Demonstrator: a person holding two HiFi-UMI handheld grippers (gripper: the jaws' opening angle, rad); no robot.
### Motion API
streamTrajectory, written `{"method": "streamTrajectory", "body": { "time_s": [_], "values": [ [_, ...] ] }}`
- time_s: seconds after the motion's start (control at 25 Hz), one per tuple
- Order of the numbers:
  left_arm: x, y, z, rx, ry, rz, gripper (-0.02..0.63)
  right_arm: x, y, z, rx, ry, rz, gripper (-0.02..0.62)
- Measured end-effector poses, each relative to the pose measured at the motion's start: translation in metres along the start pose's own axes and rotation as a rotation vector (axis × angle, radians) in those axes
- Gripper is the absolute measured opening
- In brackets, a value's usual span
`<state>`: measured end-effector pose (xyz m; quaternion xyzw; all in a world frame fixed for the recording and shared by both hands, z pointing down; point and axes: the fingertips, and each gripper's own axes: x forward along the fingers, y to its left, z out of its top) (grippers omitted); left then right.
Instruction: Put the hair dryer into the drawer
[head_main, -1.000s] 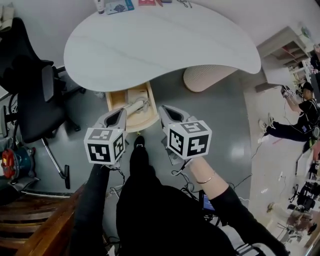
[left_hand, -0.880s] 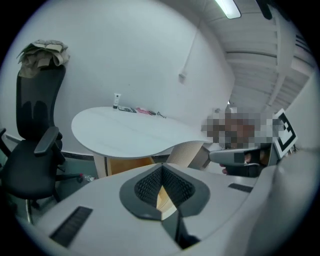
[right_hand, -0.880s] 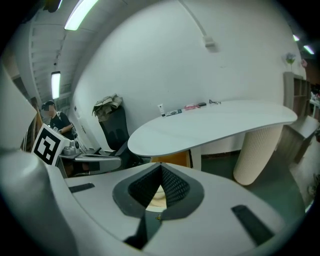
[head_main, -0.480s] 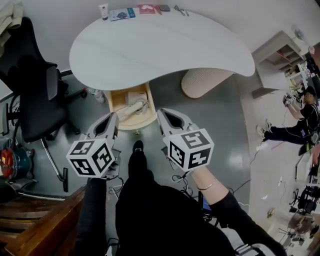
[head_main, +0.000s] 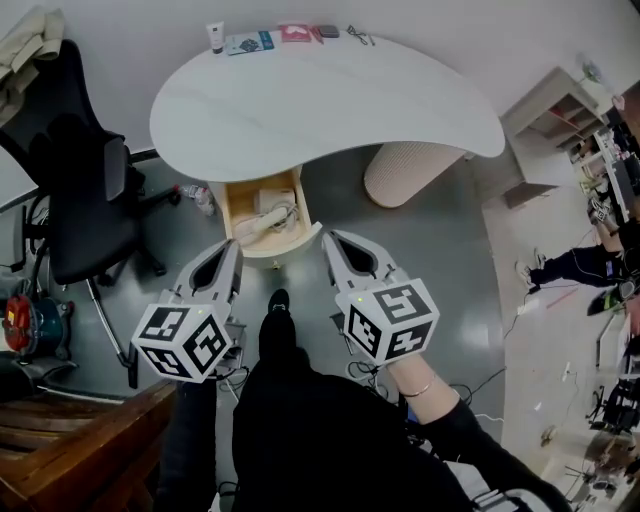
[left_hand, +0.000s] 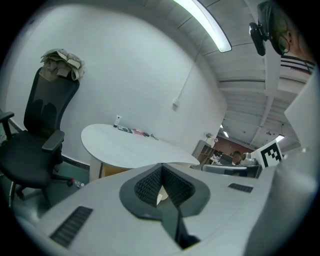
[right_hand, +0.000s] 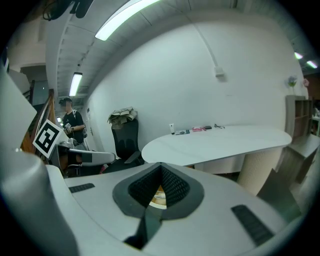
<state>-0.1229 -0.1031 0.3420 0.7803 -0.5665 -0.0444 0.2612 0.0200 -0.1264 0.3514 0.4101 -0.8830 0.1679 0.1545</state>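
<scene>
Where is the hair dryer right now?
Head view, centre: the hair dryer lies inside the open drawer beneath the white table, right of the black chair.

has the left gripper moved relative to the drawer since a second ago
Yes. The left gripper has drawn back from the open drawer, toward the person, down and left in the head view.

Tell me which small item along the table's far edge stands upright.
The white tube with a dark cap, leftmost in the head view; the packets beside it lie flat.
</scene>
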Motion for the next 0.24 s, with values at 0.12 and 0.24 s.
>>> {"method": "streamTrajectory", "body": {
  "time_s": [0.12, 0.24],
  "values": [
    [-0.012, -0.01, 0.001, 0.0, -0.013, -0.012, 0.009, -0.016, 0.002, 0.005, 0.001, -0.027, 0.003, 0.002],
    [-0.023, -0.018, 0.003, 0.01, -0.031, -0.011, 0.009, -0.032, 0.001, 0.009, 0.001, -0.051, 0.004, 0.002]
  ]
}}
